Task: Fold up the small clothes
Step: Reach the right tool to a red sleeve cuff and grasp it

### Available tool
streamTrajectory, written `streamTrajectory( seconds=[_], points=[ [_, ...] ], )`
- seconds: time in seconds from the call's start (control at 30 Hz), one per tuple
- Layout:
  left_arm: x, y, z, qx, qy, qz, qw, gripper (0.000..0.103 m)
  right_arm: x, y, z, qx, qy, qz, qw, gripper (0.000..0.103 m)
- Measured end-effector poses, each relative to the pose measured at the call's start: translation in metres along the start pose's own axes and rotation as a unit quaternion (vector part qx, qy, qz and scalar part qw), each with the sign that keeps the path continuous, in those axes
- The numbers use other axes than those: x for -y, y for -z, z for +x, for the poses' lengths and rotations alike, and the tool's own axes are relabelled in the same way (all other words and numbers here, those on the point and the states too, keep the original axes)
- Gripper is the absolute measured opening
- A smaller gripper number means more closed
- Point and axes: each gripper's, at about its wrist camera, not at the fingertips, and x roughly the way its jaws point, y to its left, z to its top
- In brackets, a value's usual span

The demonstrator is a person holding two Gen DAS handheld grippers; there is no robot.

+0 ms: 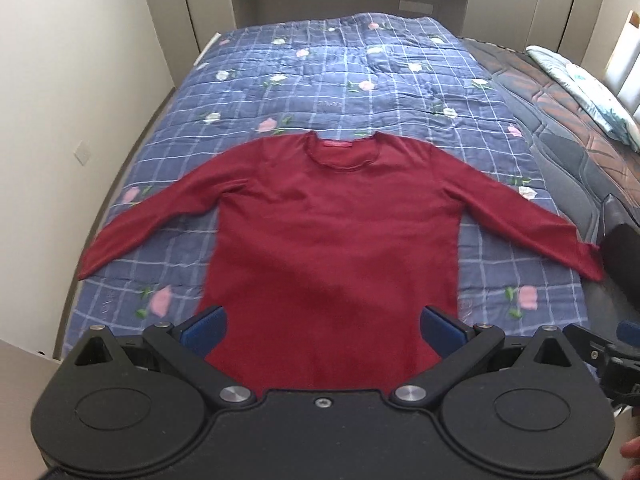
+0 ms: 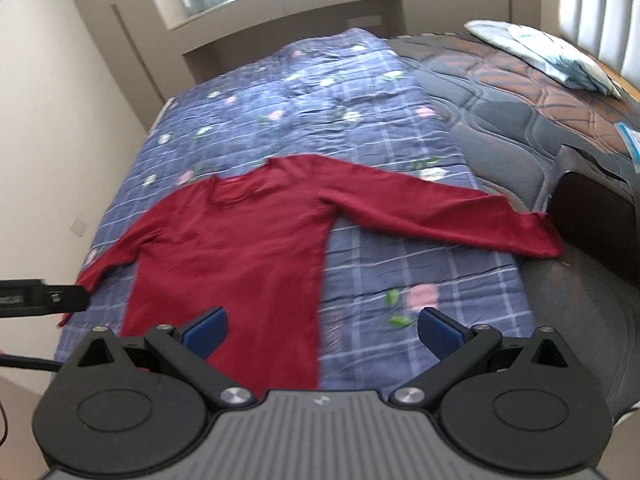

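Note:
A dark red long-sleeved top [image 1: 332,224] lies flat and face up on a blue checked floral quilt [image 1: 344,76], sleeves spread out to both sides, neckline away from me. My left gripper [image 1: 322,326] hovers open above the top's hem, its blue pads wide apart with nothing between them. In the right wrist view the same top [image 2: 236,248] lies left of centre, its right sleeve [image 2: 440,212] stretching toward the quilt's edge. My right gripper [image 2: 322,326] is open over the hem's right corner and the quilt [image 2: 400,272], holding nothing.
The quilt covers the left part of a bed; a dark patterned mattress [image 2: 520,92] shows on the right, with a pale folded cloth [image 2: 544,52] near the headboard. A cream wall [image 1: 72,80] runs along the bed's left side. A dark object [image 2: 592,216] sits at the sleeve's end.

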Motion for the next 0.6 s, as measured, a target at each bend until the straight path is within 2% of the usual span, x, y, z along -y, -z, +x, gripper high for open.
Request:
streamTrajectory(
  seconds=[0.23, 0.33, 0.47, 0.6],
  points=[
    [0.047, -0.025, 0.047, -0.029, -0.006, 0.024, 0.9993, 0.102, 0.090, -0.019, 0.062, 0.025, 0.051, 0.095, 0.994, 0.103],
    [0.058, -0.031, 0.067, -0.026, -0.017, 0.035, 0.9989, 0.102, 0.134, -0.019, 0.086, 0.035, 0.082, 0.155, 0.984, 0.103],
    [0.070, -0.044, 0.107, -0.010, -0.008, 0.033, 0.9994, 0.102, 0.186, -0.010, 0.113, 0.075, 0.110, 0.223, 0.966, 0.103],
    [0.089, -0.059, 0.170, -0.002, -0.024, 0.032, 0.9992, 0.102, 0.217, -0.001, 0.144, 0.086, 0.171, 0.230, 0.954, 0.103]
  ],
)
